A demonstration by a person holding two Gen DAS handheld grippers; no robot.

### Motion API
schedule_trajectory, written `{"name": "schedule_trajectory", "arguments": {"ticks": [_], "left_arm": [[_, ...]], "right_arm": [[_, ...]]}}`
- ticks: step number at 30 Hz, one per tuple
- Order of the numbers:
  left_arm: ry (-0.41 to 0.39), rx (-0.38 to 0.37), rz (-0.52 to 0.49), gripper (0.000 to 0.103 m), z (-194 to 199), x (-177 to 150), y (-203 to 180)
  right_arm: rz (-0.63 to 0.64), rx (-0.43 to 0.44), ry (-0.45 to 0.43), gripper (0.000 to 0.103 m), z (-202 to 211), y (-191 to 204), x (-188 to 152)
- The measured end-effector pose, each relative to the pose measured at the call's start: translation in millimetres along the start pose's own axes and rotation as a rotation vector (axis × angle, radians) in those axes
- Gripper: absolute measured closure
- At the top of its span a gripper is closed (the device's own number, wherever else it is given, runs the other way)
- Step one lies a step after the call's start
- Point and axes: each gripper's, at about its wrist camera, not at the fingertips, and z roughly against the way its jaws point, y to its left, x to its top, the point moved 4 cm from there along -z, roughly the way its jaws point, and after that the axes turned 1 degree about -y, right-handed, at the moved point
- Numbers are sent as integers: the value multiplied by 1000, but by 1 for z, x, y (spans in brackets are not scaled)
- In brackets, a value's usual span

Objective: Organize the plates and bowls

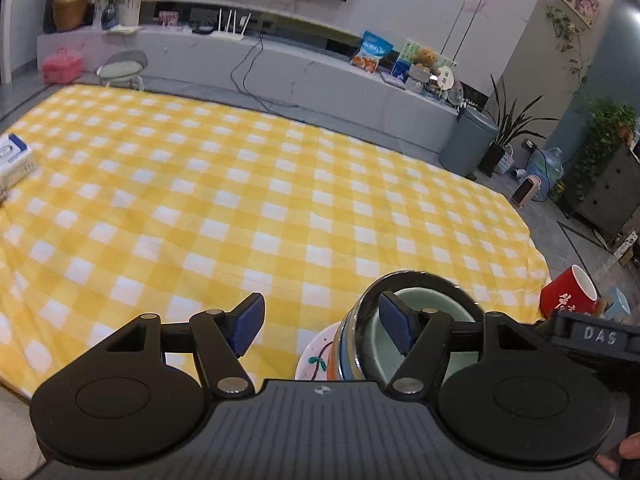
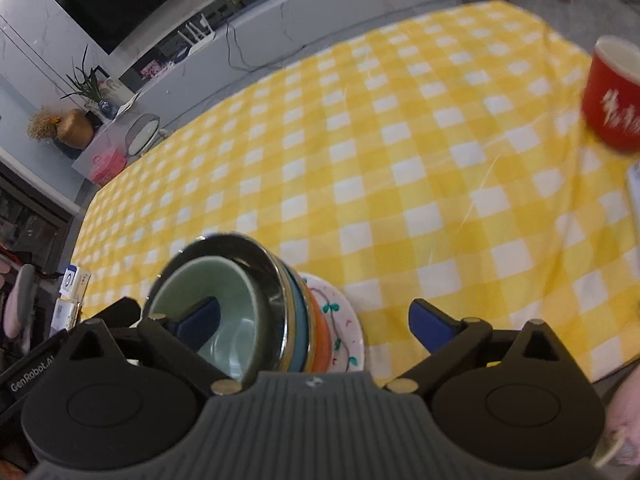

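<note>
Left wrist view: your left hand-held gripper (image 1: pixel 321 322) gaped wide, the bowl stack (image 1: pixel 420 292) under its right finger; the right hand-held gripper (image 2: pixel 316 322) was equally wide, equally near.

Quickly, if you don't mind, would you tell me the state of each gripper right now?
Left gripper: open, holding nothing; one blue pad over the pale green ceramic bowl.
Right gripper: open, holding nothing; also beside that stacked bowl.

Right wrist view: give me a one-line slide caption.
Open right claw over a nested stack: green bowl in steel bowl on painted plate, red mug beyond on checked cloth.
</note>
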Motion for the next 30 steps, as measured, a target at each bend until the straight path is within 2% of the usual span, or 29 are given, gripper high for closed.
{"name": "schedule_trajectory", "arguments": {"ticks": [2, 5, 8, 10, 12, 14, 18, 24, 30], "left_arm": [[-32, 42, -51, 16, 11, 2, -5], [-70, 76, -93, 13, 29, 4, -11], [-116, 75, -171, 9, 49, 1, -24], [-144, 112, -226, 10, 61, -4, -33], [-156, 152, -250, 12, 71, -10, -40], [-132, 167, -255, 14, 76, -17, -46], [-76, 145, -281, 15, 82, -35, -52], [-96, 166, -242, 16, 92, -54, -48], [-93, 166, -245, 16, 91, -62, -49]], "right_arm": [[12, -27, -45, 3, 17, 0, 1], [27, -92, -113, 3, 42, -5, -8], [62, -170, -131, 3, 58, -10, -25], [99, -194, -128, 3, 64, -8, -36], [133, -190, -116, 3, 67, -4, -47], [148, -179, -110, 3, 70, 2, -56], [183, -159, -88, 3, 72, 16, -76], [257, -149, -102, 3, 77, 35, -98], [242, -143, -86, 3, 65, 38, -107]]}}
